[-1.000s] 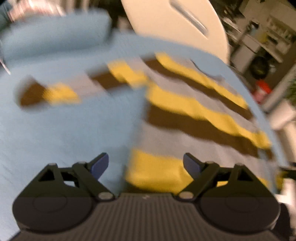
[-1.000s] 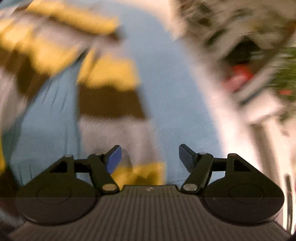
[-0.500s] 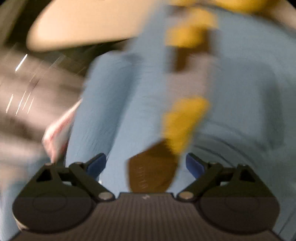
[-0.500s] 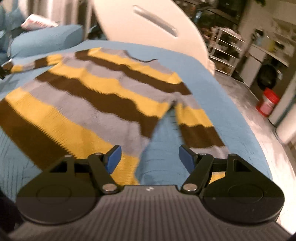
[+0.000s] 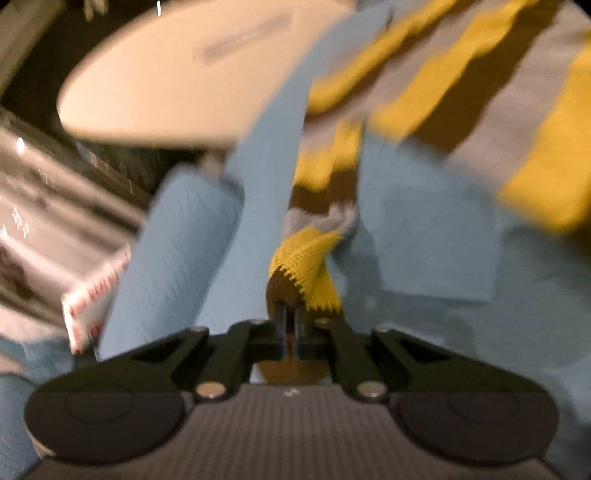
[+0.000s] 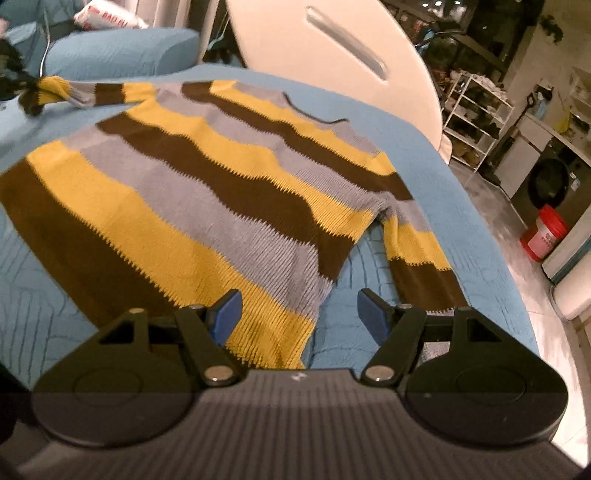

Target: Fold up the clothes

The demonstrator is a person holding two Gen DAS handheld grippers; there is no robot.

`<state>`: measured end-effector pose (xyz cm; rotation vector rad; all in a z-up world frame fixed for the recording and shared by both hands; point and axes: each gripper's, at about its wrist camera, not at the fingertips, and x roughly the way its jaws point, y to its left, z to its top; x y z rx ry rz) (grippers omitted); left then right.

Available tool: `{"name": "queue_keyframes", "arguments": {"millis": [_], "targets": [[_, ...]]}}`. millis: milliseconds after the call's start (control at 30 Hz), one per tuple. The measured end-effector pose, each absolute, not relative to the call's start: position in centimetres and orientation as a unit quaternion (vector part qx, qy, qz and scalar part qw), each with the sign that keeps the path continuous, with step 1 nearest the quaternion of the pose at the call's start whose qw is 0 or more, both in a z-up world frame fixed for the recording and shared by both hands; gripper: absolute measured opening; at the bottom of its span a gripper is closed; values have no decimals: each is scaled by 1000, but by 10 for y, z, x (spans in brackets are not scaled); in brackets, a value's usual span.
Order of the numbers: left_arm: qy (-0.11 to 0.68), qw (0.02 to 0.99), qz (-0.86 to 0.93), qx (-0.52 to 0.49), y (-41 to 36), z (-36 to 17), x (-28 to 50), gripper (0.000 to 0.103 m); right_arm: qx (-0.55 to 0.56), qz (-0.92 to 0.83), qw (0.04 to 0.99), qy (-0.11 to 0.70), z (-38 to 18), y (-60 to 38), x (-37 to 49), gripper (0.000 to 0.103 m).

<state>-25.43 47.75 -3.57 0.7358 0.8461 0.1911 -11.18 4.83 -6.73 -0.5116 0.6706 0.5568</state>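
Note:
A knit sweater (image 6: 229,184) striped yellow, grey and brown lies spread flat on a blue bed cover (image 6: 436,155). In the left wrist view my left gripper (image 5: 289,317) is shut on the cuff end of one sleeve (image 5: 303,258), which bunches up just beyond the jaws. That sleeve shows in the right wrist view at the far left, lifted at its tip (image 6: 48,90). My right gripper (image 6: 297,314) stands open above the sweater's near hem corner and touches nothing. The other sleeve (image 6: 417,251) lies along the right edge of the bed.
A white oval headboard (image 6: 332,62) stands behind the bed. A blue pillow (image 6: 122,51) lies at the far left with a white and red packet (image 6: 107,18) behind it. Past the bed's right edge are shelves (image 6: 476,118), a washing machine (image 6: 550,181) and a red bucket (image 6: 543,232).
My left gripper closed on the sleeve cuff that lay between its open jaws, and its view swung and rolled. The right gripper's view went from a blurred swing to a steady look over the sweater.

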Motion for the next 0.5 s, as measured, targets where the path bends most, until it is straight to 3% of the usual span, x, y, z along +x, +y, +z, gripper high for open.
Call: {"name": "queue_keyframes", "arguments": {"millis": [133,200,267,300,500], "targets": [[462,826,76,313,464,-55,-276,14,-246,266,871,332,-70,49,-110,71],[487,822,132,262,478,-66,-282,41,-252,267,867,337,-71,52,-110,71],[481,828,168,231,490,-62,-287,76,-255,268,867,333,-71,53,-112,71],[472,836,181,212,494,-56,-287,84,-257,268,868,331,-70,53,-114,71],[435,865,200,149,508,-37,-279,98,-222,279,871,338,-64,51,-114,71]]}}
